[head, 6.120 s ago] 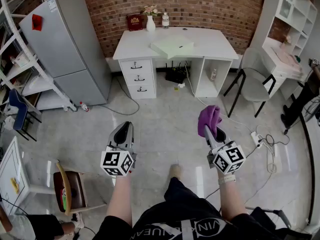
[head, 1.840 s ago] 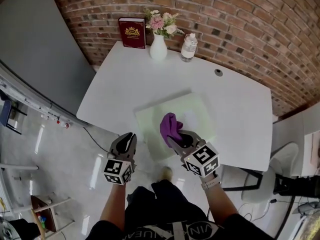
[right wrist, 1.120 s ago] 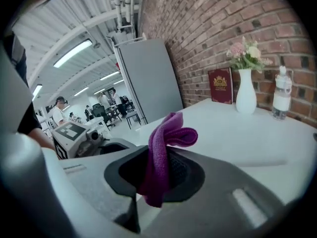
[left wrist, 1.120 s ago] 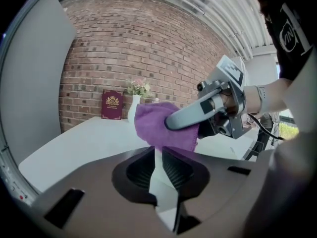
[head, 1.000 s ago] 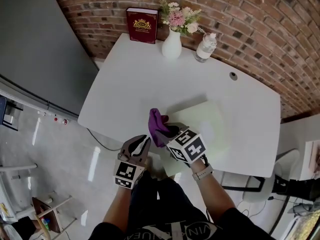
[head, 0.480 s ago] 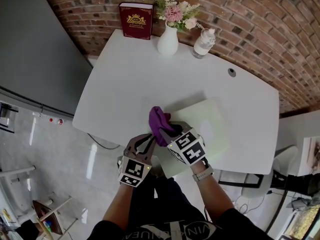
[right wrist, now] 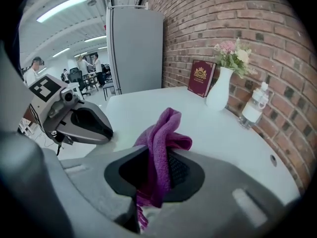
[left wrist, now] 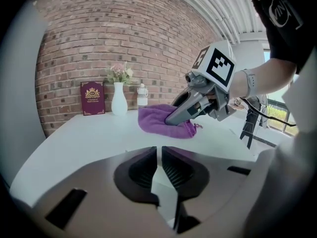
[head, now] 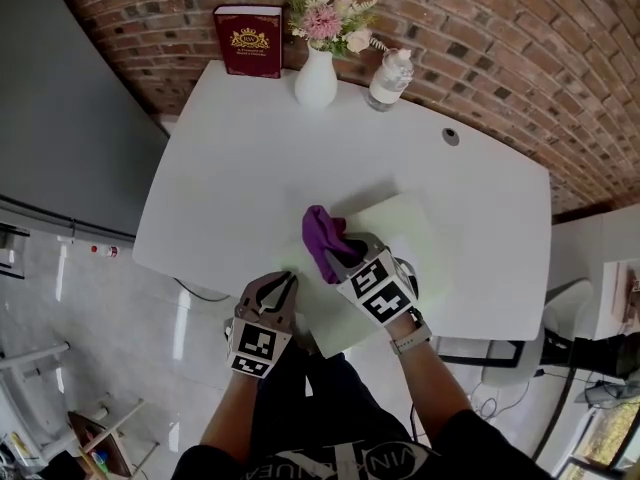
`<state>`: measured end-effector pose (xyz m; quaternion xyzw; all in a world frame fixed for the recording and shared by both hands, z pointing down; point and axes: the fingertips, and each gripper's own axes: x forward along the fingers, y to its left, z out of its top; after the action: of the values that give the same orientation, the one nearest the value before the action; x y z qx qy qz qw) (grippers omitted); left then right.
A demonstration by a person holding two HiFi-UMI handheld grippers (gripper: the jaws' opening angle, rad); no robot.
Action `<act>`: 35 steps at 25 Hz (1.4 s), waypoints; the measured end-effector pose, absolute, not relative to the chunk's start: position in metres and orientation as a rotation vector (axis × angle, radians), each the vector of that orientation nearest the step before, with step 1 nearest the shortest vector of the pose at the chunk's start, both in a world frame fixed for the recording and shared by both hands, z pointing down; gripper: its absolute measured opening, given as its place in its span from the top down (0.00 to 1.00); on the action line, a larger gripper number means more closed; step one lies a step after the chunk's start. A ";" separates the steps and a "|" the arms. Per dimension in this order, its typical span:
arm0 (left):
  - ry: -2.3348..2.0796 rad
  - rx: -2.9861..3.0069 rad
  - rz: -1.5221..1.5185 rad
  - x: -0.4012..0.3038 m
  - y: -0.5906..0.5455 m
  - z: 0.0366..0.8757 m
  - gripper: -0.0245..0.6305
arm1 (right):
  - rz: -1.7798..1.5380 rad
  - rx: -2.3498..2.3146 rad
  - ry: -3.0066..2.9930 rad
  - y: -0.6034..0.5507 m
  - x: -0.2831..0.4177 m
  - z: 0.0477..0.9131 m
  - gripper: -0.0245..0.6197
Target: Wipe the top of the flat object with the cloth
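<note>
A pale green flat board (head: 410,233) lies on the white desk (head: 230,158), near its front edge. My right gripper (head: 345,255) is shut on a purple cloth (head: 322,238); the bunched cloth sits at the board's left part. In the right gripper view the cloth (right wrist: 166,128) hangs out from between the jaws of the right gripper (right wrist: 157,155). My left gripper (head: 287,282) is shut with nothing in it, its tips at the board's near-left edge. The left gripper view shows those jaws (left wrist: 159,150) closed, with the cloth (left wrist: 158,123) and right gripper (left wrist: 173,119) just ahead.
At the desk's back stand a red book (head: 247,40), a white vase of flowers (head: 316,78) and a water bottle (head: 388,76). A cable hole (head: 449,136) is at the right back. A brick wall runs behind; a grey fridge (head: 60,98) stands left.
The person has walked up to the desk with the cloth in the right gripper. Over the last second that gripper shifted the cloth along the board's left part, and the left gripper sank to the board's edge.
</note>
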<state>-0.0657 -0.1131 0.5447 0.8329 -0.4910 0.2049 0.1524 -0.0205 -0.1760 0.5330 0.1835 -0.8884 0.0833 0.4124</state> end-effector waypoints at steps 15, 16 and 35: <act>-1.388 2.361 0.540 -0.067 -0.114 0.544 0.92 | 0.280 0.662 -2.176 -0.240 0.072 0.534 0.86; -1.390 2.357 0.535 -0.067 -0.114 0.544 0.92 | 0.288 0.669 -2.174 -0.244 0.077 0.535 0.86; -1.399 2.336 0.509 -0.067 -0.115 0.544 0.92 | 0.254 0.980 -2.034 -0.296 0.181 0.534 0.86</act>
<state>-0.0672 -0.1153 0.5443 0.8287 -0.4964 0.1806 0.1848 0.1810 -0.2963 0.5341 0.3913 -0.8119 0.1013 0.4212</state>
